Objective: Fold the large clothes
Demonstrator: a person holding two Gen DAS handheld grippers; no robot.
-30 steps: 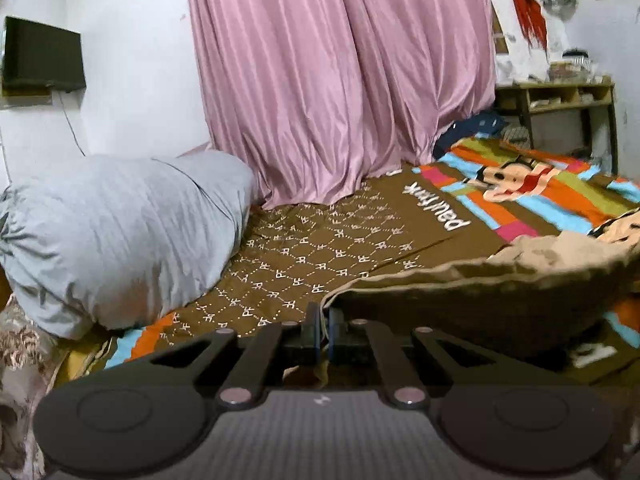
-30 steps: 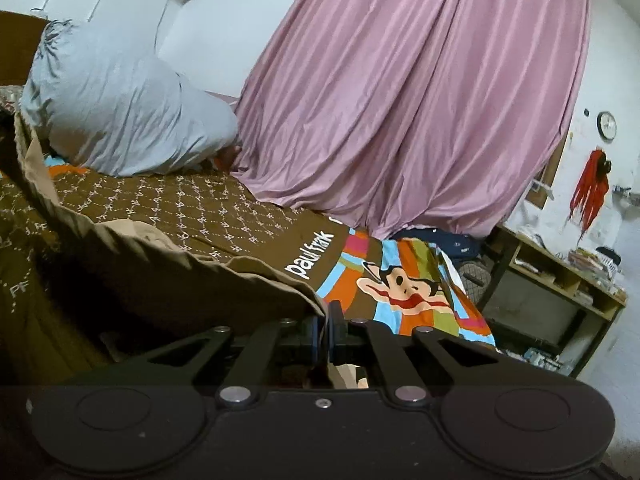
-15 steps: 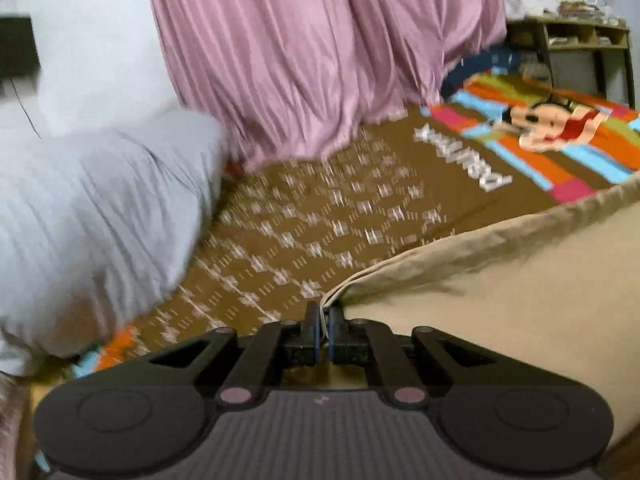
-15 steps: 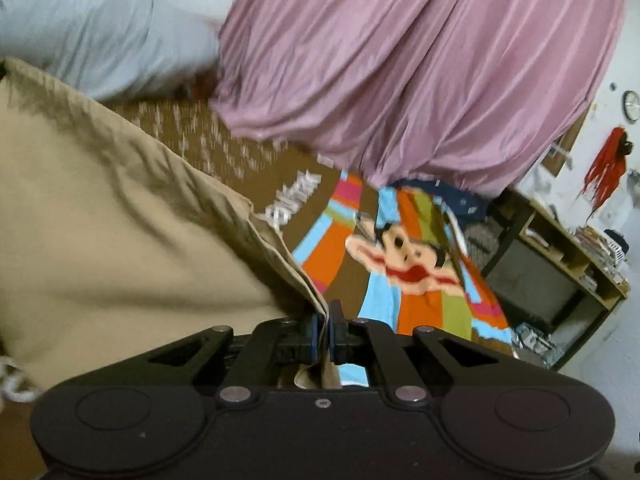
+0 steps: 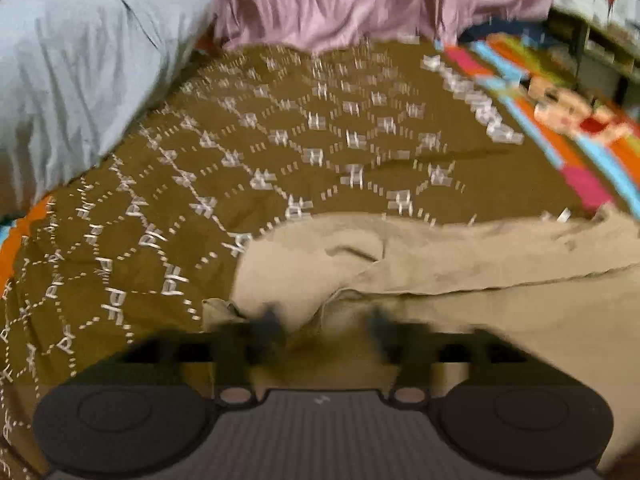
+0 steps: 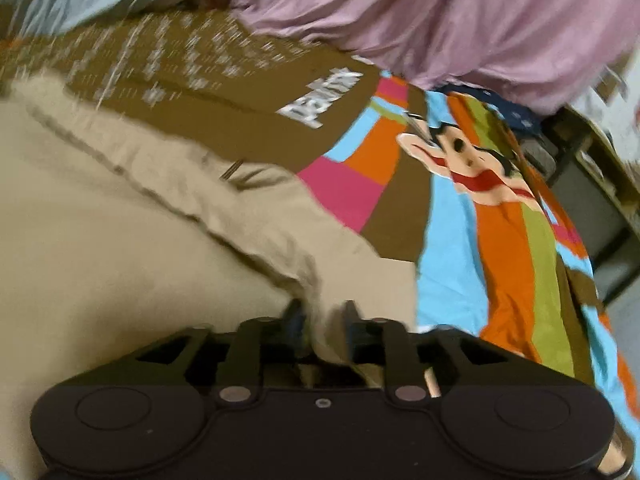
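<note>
A large tan garment point(image 5: 460, 264) lies spread on the bed, its folded edge running across the left wrist view. My left gripper point(image 5: 324, 320) is open, its blurred fingers apart just above the garment's near left corner. In the right wrist view the same tan garment point(image 6: 120, 216) covers the left half. My right gripper point(image 6: 320, 316) is open, with a fold of the garment's right corner lying loose between its fingers.
The bed has a brown patterned cover point(image 5: 280, 140) with a coloured cartoon panel point(image 6: 500, 200) to the right. A grey pillow point(image 5: 80, 60) lies at the far left. Pink curtains point(image 6: 460, 12) hang behind. A wooden shelf point(image 6: 592, 168) stands beyond the bed's right edge.
Both grippers came down to the bed with the garment and opened, letting go of its corners. The garment now lies flat on the cover.
</note>
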